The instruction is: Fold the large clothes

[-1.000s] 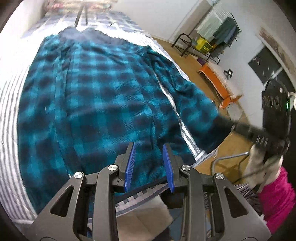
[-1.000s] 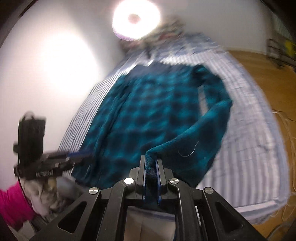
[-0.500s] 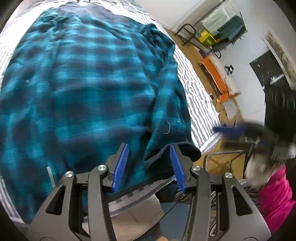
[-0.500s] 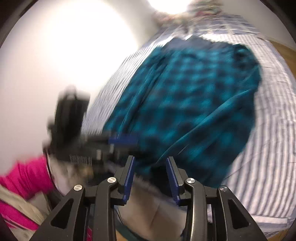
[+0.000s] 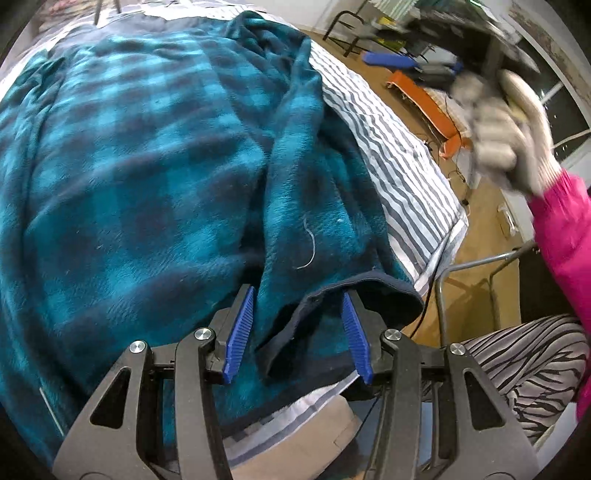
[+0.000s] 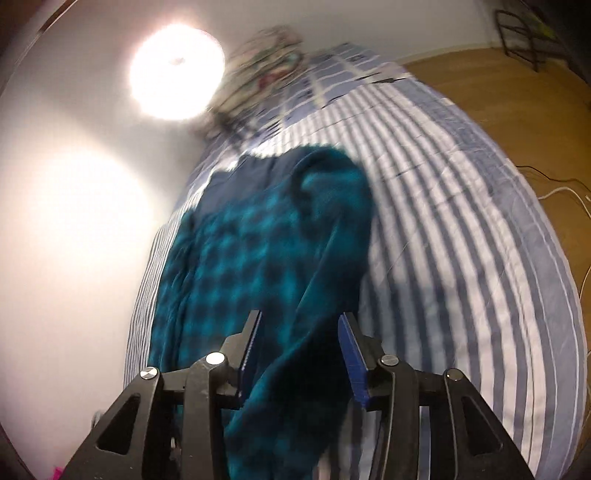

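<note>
A large teal and navy plaid fleece garment (image 5: 140,155) lies spread on a bed with a grey and white striped sheet (image 5: 402,166). One sleeve (image 5: 314,206) is folded in over the body, and its navy cuff (image 5: 332,295) lies at the near edge. My left gripper (image 5: 295,328) is open, its blue pads either side of the cuff without gripping it. My right gripper (image 6: 301,354) is open above the garment (image 6: 266,258) and holds nothing. In the left wrist view the right gripper (image 5: 424,62) shows blurred at the upper right, in a gloved hand.
The bed's near right corner (image 5: 443,243) drops to a wooden floor (image 5: 480,206). A metal frame (image 5: 480,266), an orange object (image 5: 424,99) and a clothes rack (image 5: 369,22) stand beyond the bed. A pillow (image 6: 266,74) lies at the bed head. A wall (image 6: 74,221) runs along the left.
My right gripper opened and let go of the sleeve, which now lies folded over the body. It then swung away to the right. My left gripper moved in around the cuff.
</note>
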### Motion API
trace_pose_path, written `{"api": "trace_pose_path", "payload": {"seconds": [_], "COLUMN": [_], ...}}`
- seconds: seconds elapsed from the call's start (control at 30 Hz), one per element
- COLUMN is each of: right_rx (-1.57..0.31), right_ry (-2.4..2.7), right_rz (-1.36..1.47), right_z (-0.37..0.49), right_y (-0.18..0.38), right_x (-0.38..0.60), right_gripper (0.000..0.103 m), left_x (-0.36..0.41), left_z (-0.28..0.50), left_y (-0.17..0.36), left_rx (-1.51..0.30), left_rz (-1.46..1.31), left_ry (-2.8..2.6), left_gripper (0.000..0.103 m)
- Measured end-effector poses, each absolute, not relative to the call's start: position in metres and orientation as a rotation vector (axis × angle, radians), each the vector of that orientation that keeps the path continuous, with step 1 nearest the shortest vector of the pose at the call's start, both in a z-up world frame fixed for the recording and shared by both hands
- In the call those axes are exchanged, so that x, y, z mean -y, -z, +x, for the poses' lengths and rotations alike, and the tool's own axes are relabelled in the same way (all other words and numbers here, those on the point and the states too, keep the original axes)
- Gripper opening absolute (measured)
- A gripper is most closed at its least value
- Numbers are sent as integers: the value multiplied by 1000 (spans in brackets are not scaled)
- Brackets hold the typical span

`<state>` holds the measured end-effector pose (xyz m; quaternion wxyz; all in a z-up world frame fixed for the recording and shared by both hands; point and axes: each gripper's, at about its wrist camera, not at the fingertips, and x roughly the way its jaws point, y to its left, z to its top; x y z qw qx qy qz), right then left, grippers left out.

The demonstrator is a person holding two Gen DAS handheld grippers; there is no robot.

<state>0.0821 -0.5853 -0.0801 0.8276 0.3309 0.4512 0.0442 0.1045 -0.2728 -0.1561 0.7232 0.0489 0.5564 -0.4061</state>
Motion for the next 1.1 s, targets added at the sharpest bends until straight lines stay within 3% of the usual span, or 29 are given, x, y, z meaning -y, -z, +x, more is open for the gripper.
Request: {"api": "trace_pose_path", "payload": {"seconds": [0.03, 0.1, 0.43, 0.5, 0.57, 0.63, 0.8, 0.97, 1.1], "right_rx": [-949, -943, -912, -905, -918, -940, -954, -898, -870], "right_ry": [-87, -70, -44, -85, -92, -63, 73, 72, -83], "right_rz": [720, 724, 903, 906, 827, 678, 441, 365, 435], "right_z": [92, 107, 179, 189, 199, 208, 216, 231, 252], "right_y": [82, 87, 150, 152, 145, 129, 89, 63, 76], "right_x": [592, 601, 637, 633, 622, 606, 579, 544, 508], "right_gripper": [46, 50, 49, 32, 6, 3, 1, 1, 1], "left_x": [275, 278, 265, 262, 262, 264, 259, 255, 253], "left_z": [103, 98, 88, 92, 95, 96, 91, 85, 84], "left_y": [156, 156, 143, 145, 146, 146, 140, 140, 148], "left_rx": [-1222, -1210, -1177, -1192, -1204, -1210, -1218, -1221, -1252], "left_rz": [116, 143, 80, 54, 35, 27, -31, -43, -54], "left_ry": [909, 923, 970, 971, 975, 979, 1000, 1011, 995], "left_gripper": [29, 6, 4, 4, 4, 4, 4, 4, 4]}}
